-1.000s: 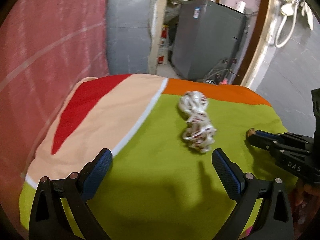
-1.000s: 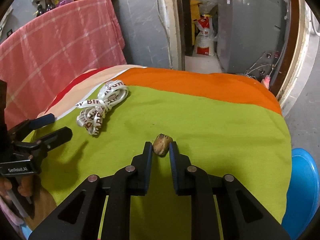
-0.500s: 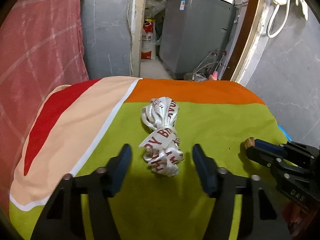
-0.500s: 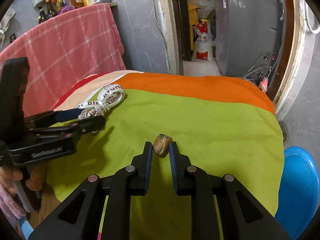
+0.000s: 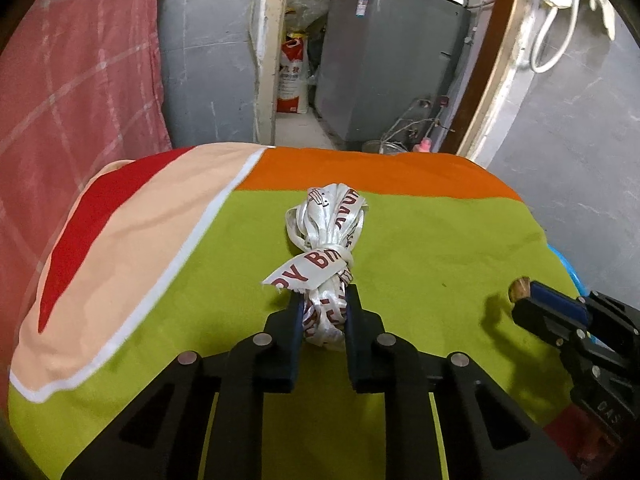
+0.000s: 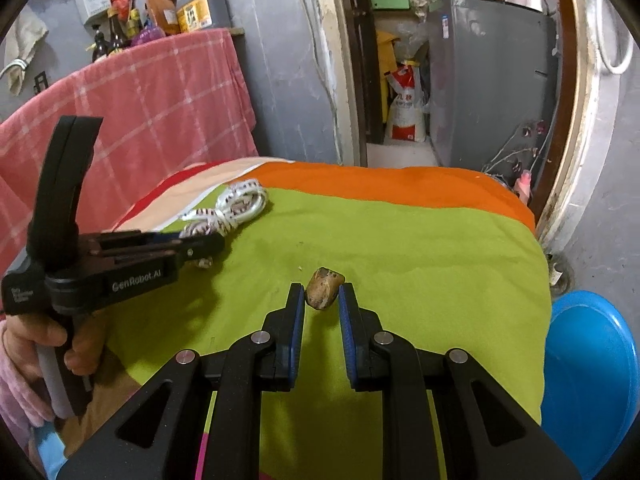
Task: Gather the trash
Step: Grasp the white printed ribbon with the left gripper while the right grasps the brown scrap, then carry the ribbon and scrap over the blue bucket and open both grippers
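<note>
1. Surface: a table (image 5: 440, 248) draped in a green, orange, peach and red cloth. Both pieces of trash are at the fingers of the 2 grippers.

2. Left gripper (image 5: 323, 312): jaws have just been closing, and its fingers (image 5: 297, 320) now pinch the near end of the ribbon bundle (image 5: 326, 240). That bundle is white with red lettering, knotted in the middle. Its far loops lie on the green cloth near the orange band, so it is not yet lifted.

3. Right gripper (image 6: 322, 300): narrow, clamped on a small brown lump (image 6: 324, 288), which sits between the blue-padded fingers (image 6: 296, 312) at their tips. Judged to be clear of the cloth or barely above it; contact is hard to tell.

4. Blue tub (image 6: 592, 380): beside the table's right edge, lower down. Probably the drop point, though its inside is not visible.

5. Progress, as a judgement: both grasps made, nothing deposited. Left to do: lift the ribbon, carry both items over, release.

6. Count: 2 grippers, 2 trash items (1 ribbon bundle, 1 brown lump), 1 blue tub. No other loose trash shows on the cloth.

7. A hand (image 6: 60, 344) grips the left gripper's handle, seen from the right wrist view.
</note>
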Tool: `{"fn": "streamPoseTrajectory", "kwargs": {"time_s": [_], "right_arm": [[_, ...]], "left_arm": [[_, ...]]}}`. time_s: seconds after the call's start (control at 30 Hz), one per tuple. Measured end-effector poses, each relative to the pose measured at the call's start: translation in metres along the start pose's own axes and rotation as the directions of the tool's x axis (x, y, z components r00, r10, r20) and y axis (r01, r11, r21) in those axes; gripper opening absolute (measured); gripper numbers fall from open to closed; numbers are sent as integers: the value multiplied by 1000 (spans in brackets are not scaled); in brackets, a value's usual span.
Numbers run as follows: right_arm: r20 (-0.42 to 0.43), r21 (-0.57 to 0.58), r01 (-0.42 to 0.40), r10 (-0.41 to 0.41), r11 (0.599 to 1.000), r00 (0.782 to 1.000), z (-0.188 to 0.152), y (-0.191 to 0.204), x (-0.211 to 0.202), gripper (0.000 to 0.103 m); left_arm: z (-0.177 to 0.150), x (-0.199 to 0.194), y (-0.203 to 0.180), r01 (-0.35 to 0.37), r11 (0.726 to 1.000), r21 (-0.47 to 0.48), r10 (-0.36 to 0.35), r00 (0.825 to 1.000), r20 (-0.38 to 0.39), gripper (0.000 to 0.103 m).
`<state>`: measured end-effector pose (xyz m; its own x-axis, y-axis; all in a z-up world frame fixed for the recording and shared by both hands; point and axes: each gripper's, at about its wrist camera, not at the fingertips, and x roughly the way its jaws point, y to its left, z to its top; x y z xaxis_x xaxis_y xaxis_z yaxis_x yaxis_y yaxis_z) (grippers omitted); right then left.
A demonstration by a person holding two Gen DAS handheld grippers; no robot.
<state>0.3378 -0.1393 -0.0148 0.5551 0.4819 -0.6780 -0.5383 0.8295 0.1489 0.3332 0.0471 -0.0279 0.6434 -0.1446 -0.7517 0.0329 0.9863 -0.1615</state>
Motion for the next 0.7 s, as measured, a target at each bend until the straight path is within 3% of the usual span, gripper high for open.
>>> {"fn": "streamPoseTrajectory", "kwargs": {"time_s": [0.2,0.37,0.57,0.7], "right_arm": [[83,32,17,-20,999,996,-14,-7,-23,15],[184,47,68,-76,997,980,-24,-13,-51,15],[311,60,160,-171,985,935,-34,-24,-90,15],[381,83,223,-237,971,894,-42,-35,-115,15]], "left_arm": [[-11,-16,-21,60,998,4,-60,997,39,14],[-16,-33,-43,116,993,32,-118,987,107,14],[-17,-49,-80,161,983,84,-176,963,205,14],[-16,-58,-106,179,976,121,-205,943,260,14]]}}
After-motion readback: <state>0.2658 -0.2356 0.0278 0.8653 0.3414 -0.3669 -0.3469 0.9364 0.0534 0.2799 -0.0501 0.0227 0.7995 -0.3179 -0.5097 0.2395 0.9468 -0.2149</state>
